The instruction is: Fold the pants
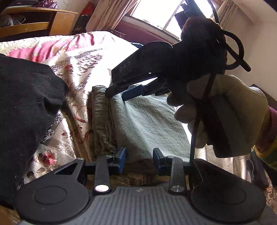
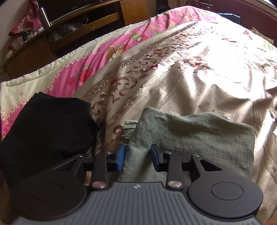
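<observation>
The grey-green pants (image 1: 138,121) lie folded into a compact stack on the patterned bedspread; they also show in the right wrist view (image 2: 190,138). My left gripper (image 1: 139,161) is open at the near edge of the stack, its blue pads either side of the cloth edge. My right gripper (image 2: 137,157) is open over the near left corner of the folded pants. In the left wrist view the right gripper (image 1: 119,93) hovers over the far end of the stack, held by a gloved hand (image 1: 216,112).
A black garment (image 1: 26,112) lies to the left of the pants on the bed, also seen in the right wrist view (image 2: 46,128). A pink floral quilt (image 2: 103,52) lies beyond. A wooden cabinet (image 2: 34,48) stands behind the bed. A window (image 1: 155,13) is at the back.
</observation>
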A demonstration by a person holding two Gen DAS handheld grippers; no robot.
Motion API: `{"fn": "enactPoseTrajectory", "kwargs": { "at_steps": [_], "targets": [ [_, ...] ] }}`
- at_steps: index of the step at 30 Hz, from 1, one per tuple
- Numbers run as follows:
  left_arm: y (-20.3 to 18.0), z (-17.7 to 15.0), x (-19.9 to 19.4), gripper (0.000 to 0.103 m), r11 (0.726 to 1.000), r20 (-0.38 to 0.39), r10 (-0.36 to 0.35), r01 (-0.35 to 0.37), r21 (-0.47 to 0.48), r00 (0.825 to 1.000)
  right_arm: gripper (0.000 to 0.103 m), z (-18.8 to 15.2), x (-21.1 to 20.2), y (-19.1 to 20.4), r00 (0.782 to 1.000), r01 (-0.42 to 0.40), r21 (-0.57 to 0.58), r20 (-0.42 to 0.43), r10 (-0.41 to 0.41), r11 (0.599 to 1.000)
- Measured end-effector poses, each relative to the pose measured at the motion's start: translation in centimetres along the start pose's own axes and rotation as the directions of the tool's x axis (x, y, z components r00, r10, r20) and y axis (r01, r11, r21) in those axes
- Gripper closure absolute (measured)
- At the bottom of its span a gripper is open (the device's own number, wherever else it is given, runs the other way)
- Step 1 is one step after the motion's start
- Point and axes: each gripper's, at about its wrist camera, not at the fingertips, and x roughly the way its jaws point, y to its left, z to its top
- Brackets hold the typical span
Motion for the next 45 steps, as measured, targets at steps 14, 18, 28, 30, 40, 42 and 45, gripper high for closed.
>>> {"fn": "enactPoseTrajectory", "kwargs": {
  "at_steps": [14, 18, 28, 30, 40, 42, 45],
  "targets": [
    [-0.7, 1.0, 1.8, 0.048, 0.995, -0.037, 0.095, -0.094, 0.024, 0.995, 0.07, 0.0, 0.6, -1.3, 1.0, 0.019, -0.013, -0.024, -0.019, 1.0],
    [-1.5, 0.9, 1.7, 0.075, 0.992, -0.034, 0.108, -0.105, 0.067, 0.994, 0.069, -0.2, 0.1, -1.4, 1.0, 0.031, 0.011, -0.004, -0.031, 0.999],
    [-1.4, 1.4, 0.1, 0.08, 0.998, 0.028, 0.044, -0.045, 0.04, 0.999, 0.099, 0.5, -1.6, -2.6, 0.998, 0.005, 0.085, 0.069, -0.01, 0.996],
    [-1.0, 1.8, -0.8, 0.081, 1.0, 0.053, 0.015, -0.016, 0.018, 0.998, 0.099, 0.9, -3.2, -2.1, 0.994, -0.005, 0.066, 0.11, -0.002, 0.998],
    [2.0, 0.8, -0.5, 0.081, 0.995, 0.008, 0.048, -0.047, -0.089, 0.999, 0.095, 0.5, 2.9, 0.9, 1.0, -0.011, -0.001, -0.017, 0.011, 1.0],
    [2.4, 0.4, -0.2, 0.081, 0.994, -0.014, 0.062, -0.064, -0.091, 0.998, 0.093, 0.3, 3.1, 1.0, 1.0, -0.013, 0.012, -0.002, 0.013, 1.0],
    [3.1, 0.4, -0.1, 0.08, 0.993, -0.038, 0.034, -0.038, -0.111, 0.999, 0.078, 0.5, 1.5, 1.0, 0.998, -0.058, 0.026, 0.036, 0.057, 0.998]
  ]
}}
